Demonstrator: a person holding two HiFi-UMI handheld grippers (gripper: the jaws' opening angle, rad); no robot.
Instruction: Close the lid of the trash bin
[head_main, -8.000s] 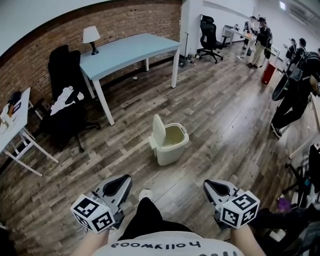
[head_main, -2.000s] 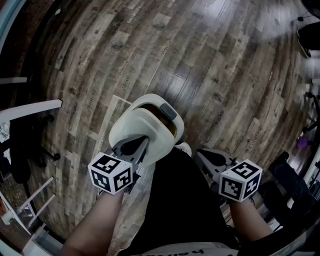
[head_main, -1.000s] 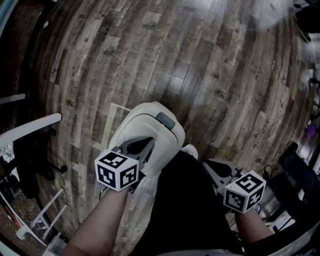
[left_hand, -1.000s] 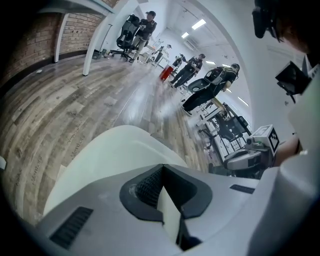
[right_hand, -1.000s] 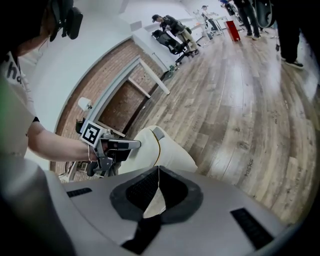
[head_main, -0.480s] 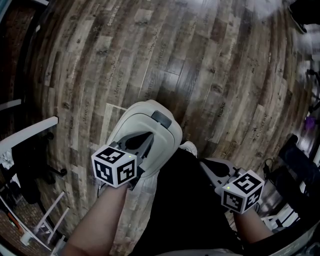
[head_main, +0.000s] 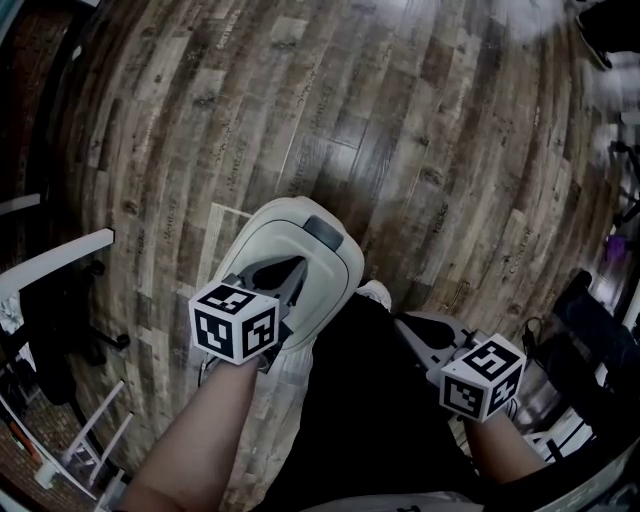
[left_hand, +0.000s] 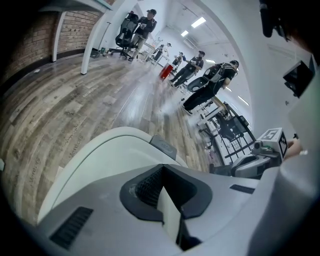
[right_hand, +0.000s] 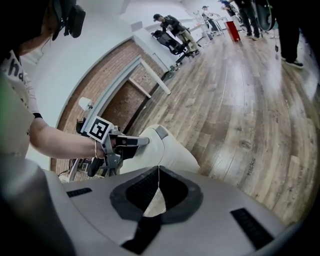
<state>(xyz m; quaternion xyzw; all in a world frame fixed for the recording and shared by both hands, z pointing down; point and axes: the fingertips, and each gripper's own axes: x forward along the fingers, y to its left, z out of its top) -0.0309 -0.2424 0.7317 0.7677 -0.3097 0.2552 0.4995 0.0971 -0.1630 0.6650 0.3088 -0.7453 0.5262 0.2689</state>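
The cream trash bin (head_main: 333, 275) stands on the wooden floor right in front of my legs. Its lid (left_hand: 107, 152) lies flat on the rim, with the grey latch (head_main: 322, 232) at the far edge. My left gripper (head_main: 298, 268) rests on top of the lid, jaws shut with nothing between them. The right gripper view shows the bin (right_hand: 167, 150) from the side with the left gripper (right_hand: 134, 141) on it. My right gripper (head_main: 402, 323) hangs by my right leg, away from the bin, shut and holding nothing.
A white table leg (head_main: 60, 262) and a black chair (head_main: 50, 345) stand at the left. Dark equipment (head_main: 600, 320) sits at the right edge. Several people (left_hand: 200, 70) stand far down the room. My shoe (head_main: 376, 293) is beside the bin.
The lid, upright at first and half lowered two seconds ago under my left gripper, now lies flat on the bin. The right gripper has stayed by my leg.
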